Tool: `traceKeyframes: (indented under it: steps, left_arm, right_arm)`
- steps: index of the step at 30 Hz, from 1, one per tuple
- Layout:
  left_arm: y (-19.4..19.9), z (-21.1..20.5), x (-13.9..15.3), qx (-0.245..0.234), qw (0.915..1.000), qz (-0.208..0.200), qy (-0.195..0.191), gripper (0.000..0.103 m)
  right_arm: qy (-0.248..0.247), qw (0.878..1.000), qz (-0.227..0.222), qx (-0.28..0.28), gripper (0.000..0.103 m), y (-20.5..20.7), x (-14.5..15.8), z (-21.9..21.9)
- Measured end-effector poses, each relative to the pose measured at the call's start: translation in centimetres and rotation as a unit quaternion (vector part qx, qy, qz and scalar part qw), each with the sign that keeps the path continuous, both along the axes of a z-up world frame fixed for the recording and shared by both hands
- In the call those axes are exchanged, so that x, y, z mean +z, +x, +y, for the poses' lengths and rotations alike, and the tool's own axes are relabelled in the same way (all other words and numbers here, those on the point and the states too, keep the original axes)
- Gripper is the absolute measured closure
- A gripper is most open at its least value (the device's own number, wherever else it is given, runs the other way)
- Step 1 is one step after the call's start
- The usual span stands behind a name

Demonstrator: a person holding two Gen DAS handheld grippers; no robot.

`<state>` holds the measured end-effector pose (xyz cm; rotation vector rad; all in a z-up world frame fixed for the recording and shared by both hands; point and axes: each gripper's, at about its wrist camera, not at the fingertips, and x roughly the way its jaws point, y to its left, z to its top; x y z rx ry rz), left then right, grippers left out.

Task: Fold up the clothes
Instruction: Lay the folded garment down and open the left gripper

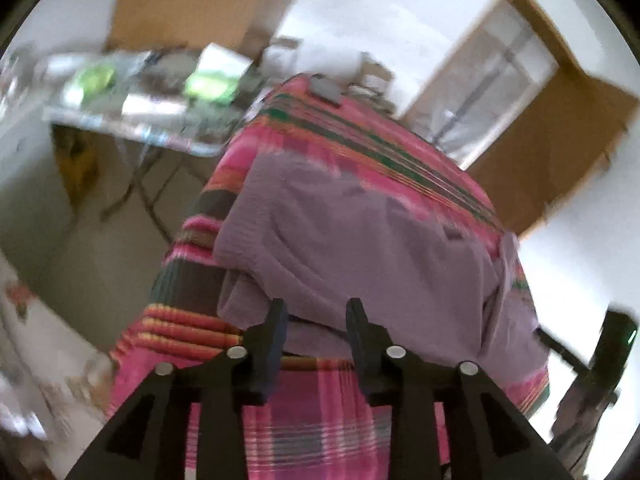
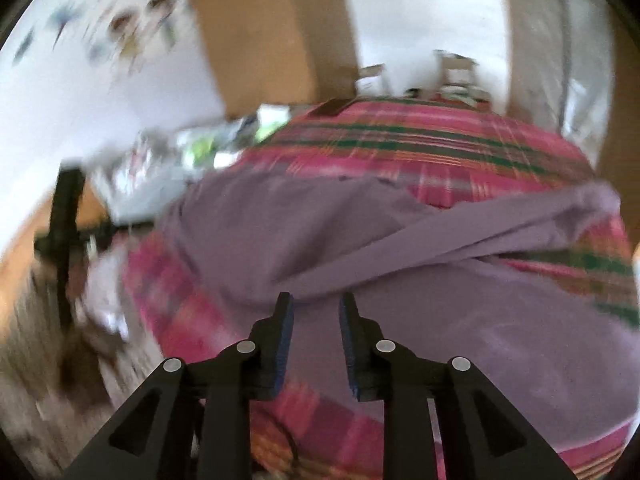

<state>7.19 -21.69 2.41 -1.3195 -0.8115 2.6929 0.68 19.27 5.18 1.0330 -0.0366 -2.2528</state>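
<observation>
Beyond the purple garment (image 1: 360,240), a dark flat object (image 1: 326,89) lies on the plaid cloth (image 1: 320,420).

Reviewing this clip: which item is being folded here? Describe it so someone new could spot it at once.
Find the table covered by the pink plaid cloth with green stripes. Spread over its near half lies the purple garment, soft and rumpled, one long sleeve trailing toward the right edge. It is the only plain, single-coloured fabric there; the small dark object at the far end is flat and rigid.
</observation>
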Motion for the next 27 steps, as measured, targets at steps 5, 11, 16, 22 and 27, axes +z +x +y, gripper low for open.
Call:
traceKeyframes:
  steps: [5,11,16,22,27]
  left_arm:
    - [-0.8,-0.9,-0.7,0.039,0.9986,-0.015,0.031,0.071]
    - [-2.0,-1.6,-1.5,0.064,0.9966,-0.036,0.038,0.071]
    - [-2.2,-1.3,-1.6,0.064,0.9968,-0.037,0.031,0.071]
    - [-2.4,-1.6,-1.8,0.071,0.9960,-0.039,0.040,0.071]
    - [-2.2,-2.4,-2.0,0.088,0.9933,-0.035,0.065,0.082]
  right_arm:
    - [-0.041,0.995,-0.063,-0.059,0.061,-3.1,-3.0,-1.3]
    - [-0.060,0.988,-0.087,-0.115,0.059,-5.3,-3.9,-2.1]
    - [-0.050,0.977,-0.130,-0.159,0.059,-6.6,-5.3,-2.7]
    - [-0.049,0.970,-0.156,-0.181,0.077,-6.9,-6.1,-2.4]
    - [-0.037,0.974,-0.136,-0.177,0.093,-6.7,-6.0,-2.4]
